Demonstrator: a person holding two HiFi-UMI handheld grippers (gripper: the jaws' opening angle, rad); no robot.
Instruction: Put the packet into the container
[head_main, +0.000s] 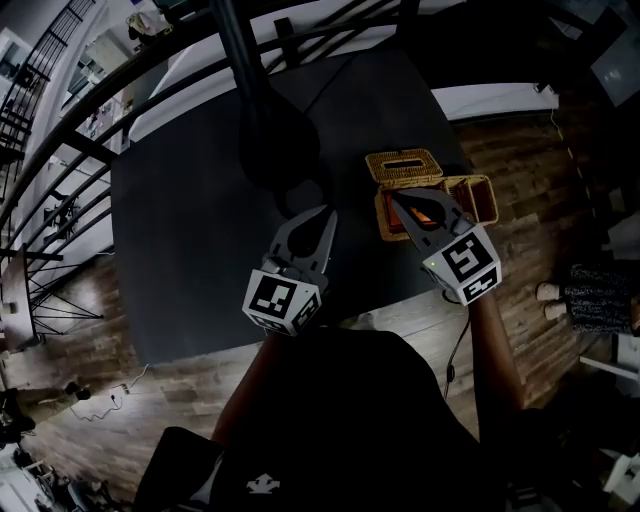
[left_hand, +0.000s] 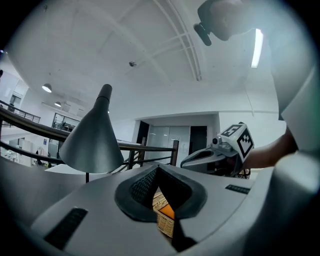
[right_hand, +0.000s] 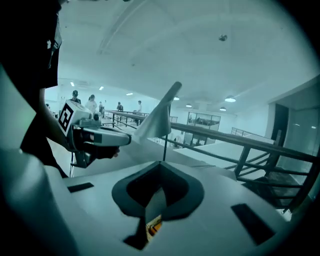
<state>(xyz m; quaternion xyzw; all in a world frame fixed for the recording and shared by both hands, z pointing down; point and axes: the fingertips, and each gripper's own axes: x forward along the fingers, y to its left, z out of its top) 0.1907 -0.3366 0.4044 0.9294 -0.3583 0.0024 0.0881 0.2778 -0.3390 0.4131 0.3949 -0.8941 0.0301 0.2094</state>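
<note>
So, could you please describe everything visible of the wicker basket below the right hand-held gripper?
The basket is rectangular, open-topped, woven of tan wicker. It stands upright on the black table, close to a lidded wicker box and another basket. An orange packet shows inside; the right hand-held gripper hovers over it.

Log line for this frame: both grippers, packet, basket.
left gripper: jaws together, empty, above table | right gripper: jaws shut on packet | packet: held over basket, not yet dropped
</note>
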